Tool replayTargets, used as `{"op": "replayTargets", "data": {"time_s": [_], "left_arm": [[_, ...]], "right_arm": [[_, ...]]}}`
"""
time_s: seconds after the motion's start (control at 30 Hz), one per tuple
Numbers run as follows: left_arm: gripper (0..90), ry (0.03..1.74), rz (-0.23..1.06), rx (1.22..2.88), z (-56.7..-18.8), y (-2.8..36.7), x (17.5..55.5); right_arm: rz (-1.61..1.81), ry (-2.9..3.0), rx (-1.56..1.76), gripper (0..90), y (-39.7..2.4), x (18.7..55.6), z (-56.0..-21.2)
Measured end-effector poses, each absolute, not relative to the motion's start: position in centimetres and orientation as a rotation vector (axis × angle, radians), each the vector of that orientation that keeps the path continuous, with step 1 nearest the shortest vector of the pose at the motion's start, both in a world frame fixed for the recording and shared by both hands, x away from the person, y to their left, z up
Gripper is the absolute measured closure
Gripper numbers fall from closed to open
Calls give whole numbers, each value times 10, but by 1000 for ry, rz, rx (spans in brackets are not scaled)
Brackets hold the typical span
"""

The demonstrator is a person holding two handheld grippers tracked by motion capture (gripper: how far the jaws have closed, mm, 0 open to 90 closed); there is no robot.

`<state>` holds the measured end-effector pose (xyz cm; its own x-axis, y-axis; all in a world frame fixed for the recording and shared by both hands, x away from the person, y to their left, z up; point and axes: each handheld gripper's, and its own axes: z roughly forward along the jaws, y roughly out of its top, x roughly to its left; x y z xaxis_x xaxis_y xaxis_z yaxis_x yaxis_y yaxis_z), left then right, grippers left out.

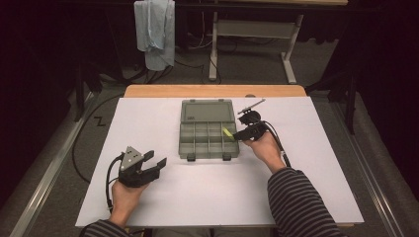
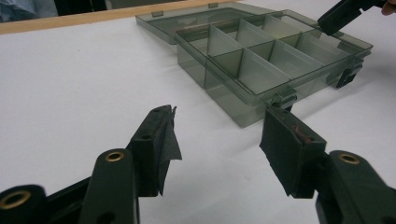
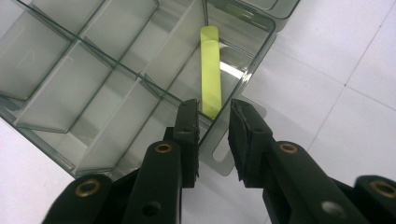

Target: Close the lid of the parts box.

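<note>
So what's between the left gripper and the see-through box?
Just bare white table. In the left gripper view, the left gripper has open jaws pointing at the compartment box, with white surface between them.

No readable text, labels or numbers anywhere.

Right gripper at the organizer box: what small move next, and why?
Probably close the right gripper on the yellow stick's near end. The stick leans in the organizer box's corner compartment, its end between jaws that don't yet visibly press it.
</note>
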<state>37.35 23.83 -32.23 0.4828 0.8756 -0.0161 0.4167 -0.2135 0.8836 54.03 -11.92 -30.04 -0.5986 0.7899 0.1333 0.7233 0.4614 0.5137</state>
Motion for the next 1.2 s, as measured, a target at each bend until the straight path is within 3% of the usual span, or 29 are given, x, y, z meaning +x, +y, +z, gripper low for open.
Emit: {"op": "replayTargets", "data": {"time_s": [0.8,1.2], "left_arm": [[423,1087,601,1896,-312,222,403],[465,1112,505,1900,-305,217,425]], "right_arm": [[861,2561,1358,760,-123,539,-303],[844,2566,1366,762,-121,540,-302]]}}
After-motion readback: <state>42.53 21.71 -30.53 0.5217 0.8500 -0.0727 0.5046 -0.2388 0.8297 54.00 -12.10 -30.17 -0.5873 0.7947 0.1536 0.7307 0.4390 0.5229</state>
